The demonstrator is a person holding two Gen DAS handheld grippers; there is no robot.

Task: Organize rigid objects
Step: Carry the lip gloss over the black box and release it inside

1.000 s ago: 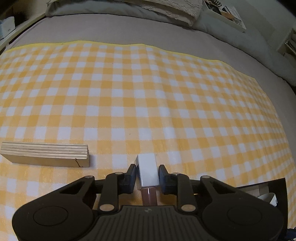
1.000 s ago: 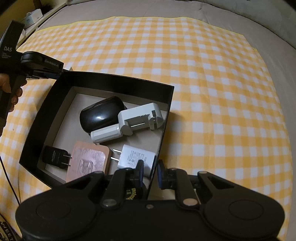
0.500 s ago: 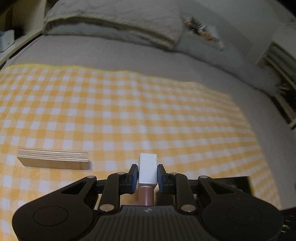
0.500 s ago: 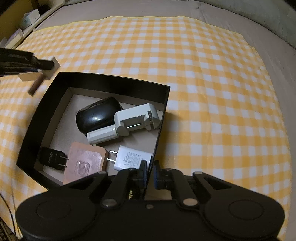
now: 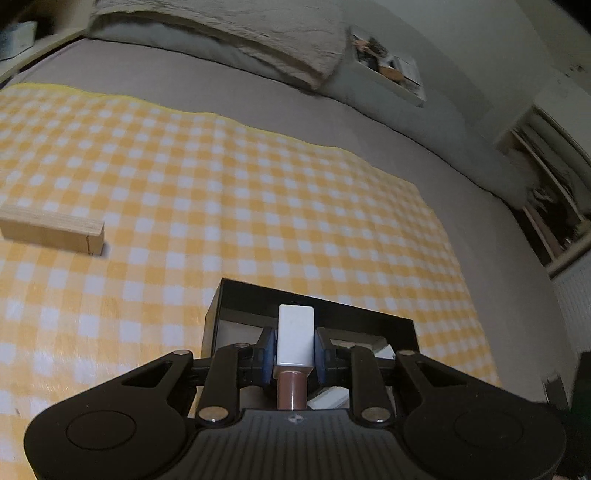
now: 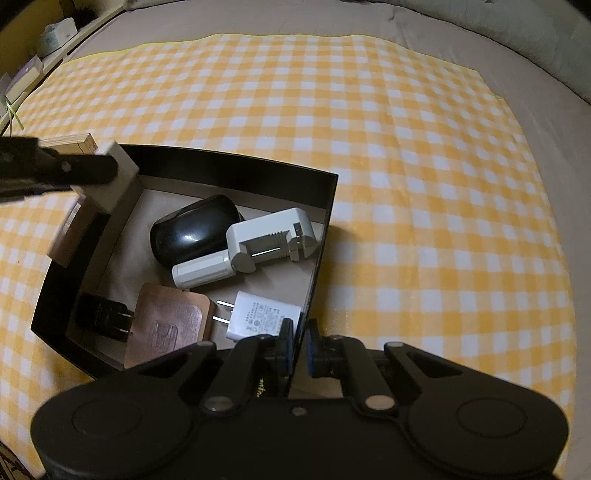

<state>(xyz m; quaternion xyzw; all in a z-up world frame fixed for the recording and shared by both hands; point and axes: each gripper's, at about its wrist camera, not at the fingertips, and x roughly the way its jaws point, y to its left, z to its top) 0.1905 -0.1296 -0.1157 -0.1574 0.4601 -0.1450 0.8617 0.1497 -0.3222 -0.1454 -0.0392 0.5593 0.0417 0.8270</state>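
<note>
A yellow checked cloth [image 6: 369, 147] covers the bed. The right claw [image 6: 300, 345] pinches the black box's [image 6: 236, 171] wall. The left claw [image 5: 295, 349] squeezes a white block [image 5: 295, 338], maybe a stamp, above the box's corner.

Home bedroom, grey-sheeted bed [image 5: 332, 122] as work surface, pillow [image 5: 229, 26] at its head, yellow checked cloth [image 6: 369, 147] spread upon it

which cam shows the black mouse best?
Right wrist view: the mouse lies in full sight inside the box, beside the white charger. In the left wrist view the mouse cannot be made out; the left gripper and its white block cover most of the box interior.
</note>
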